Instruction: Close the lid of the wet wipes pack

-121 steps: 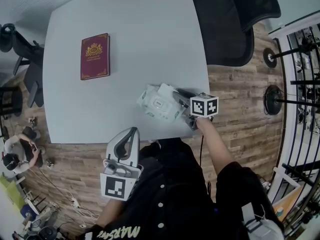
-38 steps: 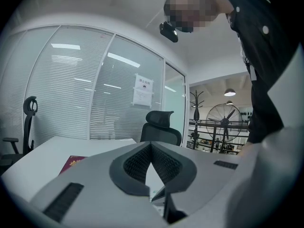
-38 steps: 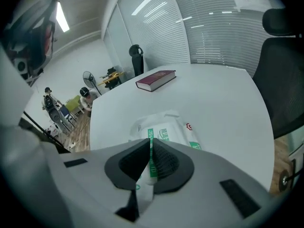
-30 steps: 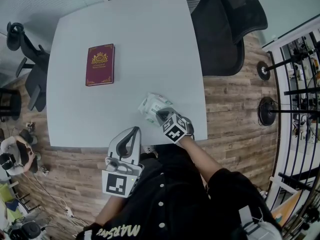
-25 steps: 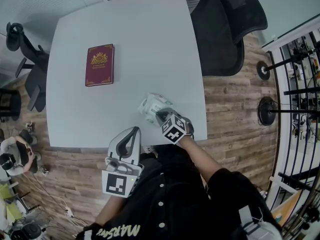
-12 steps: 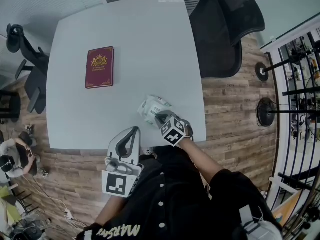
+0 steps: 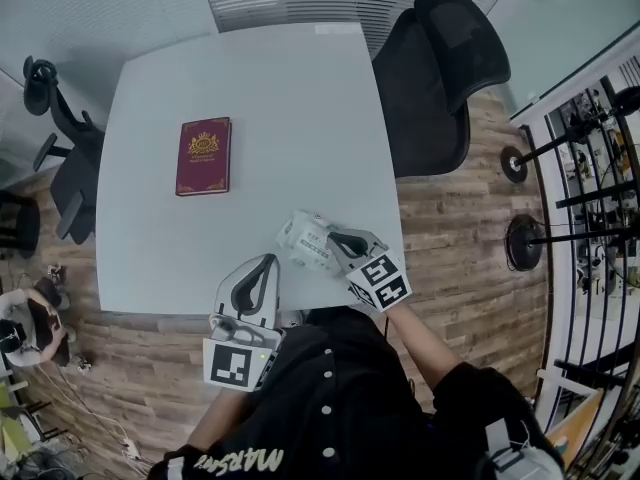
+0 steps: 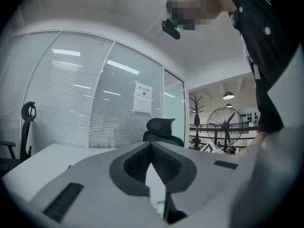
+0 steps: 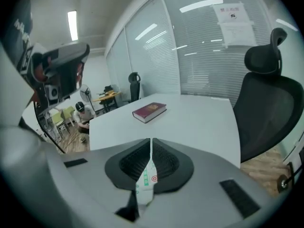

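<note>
Right gripper has lifted back off the wipes pack; jaws together, nothing held. Pack lies unmoved near the table front edge. Left gripper jaws together, empty.

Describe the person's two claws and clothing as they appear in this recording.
The left claw and the right claw are matching light grey plastic shells with black ribbed pads. Each carries a white cube printed with black square markers. No cables show. The person wears a black top with white buttons and white lettering.
</note>
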The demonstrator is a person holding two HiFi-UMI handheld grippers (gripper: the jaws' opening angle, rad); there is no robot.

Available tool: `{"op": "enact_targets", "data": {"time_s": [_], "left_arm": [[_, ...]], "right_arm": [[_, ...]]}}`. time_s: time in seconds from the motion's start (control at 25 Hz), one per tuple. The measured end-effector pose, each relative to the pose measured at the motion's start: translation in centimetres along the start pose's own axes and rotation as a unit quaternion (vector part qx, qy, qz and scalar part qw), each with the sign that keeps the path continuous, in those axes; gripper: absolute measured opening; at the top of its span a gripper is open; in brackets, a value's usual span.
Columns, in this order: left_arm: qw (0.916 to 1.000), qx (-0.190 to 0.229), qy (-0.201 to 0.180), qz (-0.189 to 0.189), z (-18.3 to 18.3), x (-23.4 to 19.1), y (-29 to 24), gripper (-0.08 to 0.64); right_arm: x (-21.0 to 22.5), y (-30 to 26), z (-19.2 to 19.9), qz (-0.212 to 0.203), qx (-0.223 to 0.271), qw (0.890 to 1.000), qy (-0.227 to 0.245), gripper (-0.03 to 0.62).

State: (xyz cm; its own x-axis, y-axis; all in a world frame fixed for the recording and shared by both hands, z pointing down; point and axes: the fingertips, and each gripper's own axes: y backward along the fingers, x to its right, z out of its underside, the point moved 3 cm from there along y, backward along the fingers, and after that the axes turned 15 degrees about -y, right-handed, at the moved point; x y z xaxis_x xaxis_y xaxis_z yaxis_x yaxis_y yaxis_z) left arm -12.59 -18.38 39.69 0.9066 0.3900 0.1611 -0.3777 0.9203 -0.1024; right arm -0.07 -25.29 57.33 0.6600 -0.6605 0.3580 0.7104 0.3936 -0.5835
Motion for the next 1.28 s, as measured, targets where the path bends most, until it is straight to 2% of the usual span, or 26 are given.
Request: {"op": "enact_targets", "data": {"time_s": [0.12,0.24,0.6,0.8,1.0,1.28], "left_arm": [[0.9997,0.016,-0.017,-0.004,-0.6,-0.7,-0.2,0.008],[0.9993,0.028,-0.024,-0.008,-1.1,-1.1,-0.3,0.008],[0.9981,0.045,-0.032,-0.028,-2.1,-3.4,-0.6,0.008],[0.9971,0.052,-0.036,-0.043,-2.6,-5.0,-0.6,0.008],[0.9957,0.051,-0.034,-0.069,-2.7,-6.5,0.0,0.008],[0.9943,0.047,-0.041,-0.086,-2.6,-8.0,1.1,0.008]], "right_arm": [[0.1,2.7,-3.2,-0.001,0.065,0.998,-0.022,0.038],[0.0,5.4,-6.1,-0.002,0.134,0.990,-0.034,0.038],[-0.3,12.3,-11.0,0.036,0.262,0.964,-0.006,0.037],[0.3,16.3,-12.5,0.064,0.315,0.947,-0.012,0.037],[2.4,19.8,-11.7,0.114,0.363,0.924,-0.029,0.037],[3.3,22.9,-11.4,0.155,0.388,0.908,-0.026,0.038]]}}
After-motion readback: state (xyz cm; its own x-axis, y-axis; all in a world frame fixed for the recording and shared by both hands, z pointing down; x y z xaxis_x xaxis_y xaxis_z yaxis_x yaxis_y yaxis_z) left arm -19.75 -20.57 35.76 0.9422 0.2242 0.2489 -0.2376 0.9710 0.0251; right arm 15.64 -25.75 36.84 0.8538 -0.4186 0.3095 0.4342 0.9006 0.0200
